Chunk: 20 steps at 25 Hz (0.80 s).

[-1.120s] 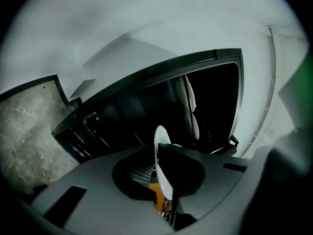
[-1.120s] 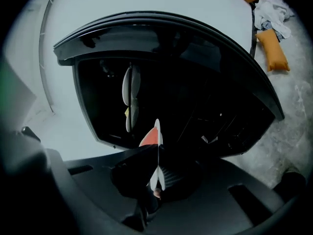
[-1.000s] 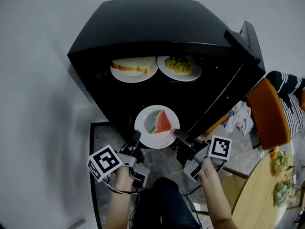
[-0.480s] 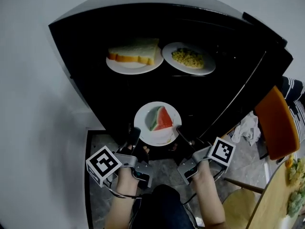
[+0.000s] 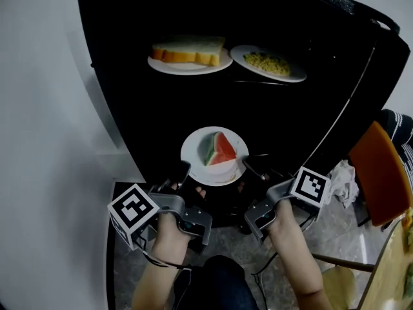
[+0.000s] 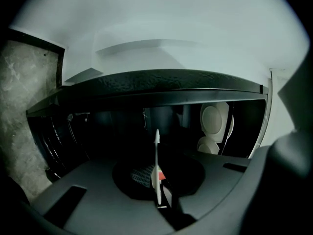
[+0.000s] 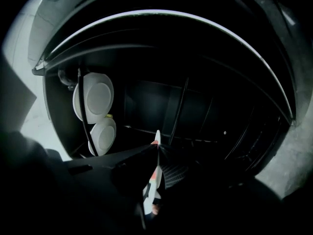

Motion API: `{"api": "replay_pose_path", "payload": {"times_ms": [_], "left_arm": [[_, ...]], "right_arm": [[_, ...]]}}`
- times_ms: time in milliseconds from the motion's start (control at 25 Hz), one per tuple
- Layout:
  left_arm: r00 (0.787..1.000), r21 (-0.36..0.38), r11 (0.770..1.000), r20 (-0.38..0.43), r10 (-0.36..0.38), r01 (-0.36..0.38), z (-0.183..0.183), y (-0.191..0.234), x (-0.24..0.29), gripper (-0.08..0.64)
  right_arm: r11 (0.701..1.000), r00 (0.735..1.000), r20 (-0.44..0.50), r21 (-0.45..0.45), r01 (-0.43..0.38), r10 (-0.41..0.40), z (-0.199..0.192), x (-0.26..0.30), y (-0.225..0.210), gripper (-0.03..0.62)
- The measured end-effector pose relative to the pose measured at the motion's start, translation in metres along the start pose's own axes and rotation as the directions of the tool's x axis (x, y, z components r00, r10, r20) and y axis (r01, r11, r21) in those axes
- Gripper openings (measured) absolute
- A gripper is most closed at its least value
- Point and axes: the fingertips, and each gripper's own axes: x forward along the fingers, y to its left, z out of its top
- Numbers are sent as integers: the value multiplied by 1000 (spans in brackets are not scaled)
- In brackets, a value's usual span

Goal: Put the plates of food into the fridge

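Change noted: against a second ago the fridge [image 5: 129, 108] fills far more of the head view, and the table at the right has all but gone from it. We have carried the plate [image 5: 219, 175] up to the dark opening. We judge the task nearly closed: two plates stored, this third one in delivery and not yet set down.

Left gripper [image 5: 182, 172]: jaws drawn to a narrow pinch on the plate's left rim. In the left gripper view the plate [image 6: 156, 155] stands edge-on, a thin white line caught between them.

Right gripper [image 5: 247, 165]: likewise pinching, on the right rim. In the right gripper view the white edge [image 7: 154, 160] sits between the dark jaws.

Plate: held level between the two grippers, at the mouth of the fridge's lower part, below the shelf. It carries one watermelon [image 5: 219, 148] wedge.

Shelf, farther in: sandwich plate [image 5: 174, 67] at the left, plate of yellow food [image 5: 293, 77] just beside it at the right.

Door [image 5: 390, 76]: open, at the right.

Near right, outside: orange chair [image 5: 377, 173], white cloth [image 5: 342, 176].
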Motion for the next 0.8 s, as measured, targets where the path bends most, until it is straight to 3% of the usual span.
{"api": "replay_pose_path", "payload": {"times_ms": [160,480,640,800], "left_arm": [[999,-17,1000,37,-9,10,6,4,2,21],[998,-23,1000,60,-5,6,4,4,10,21],[997,-62,998,74,-12,16,4,4,13,21],[996,-90,995,84,-23,31,8,4,17,23]], "right_arm": [[1000,1000,18,13,6,-6,0,9,0,18],[997,993,108,-65,51,-44,10,17,-1,20],[975,994,99,-209,75,-55,14,20,8,25],[905,994,97,-416,87,-51,12,20,16,72]]}}
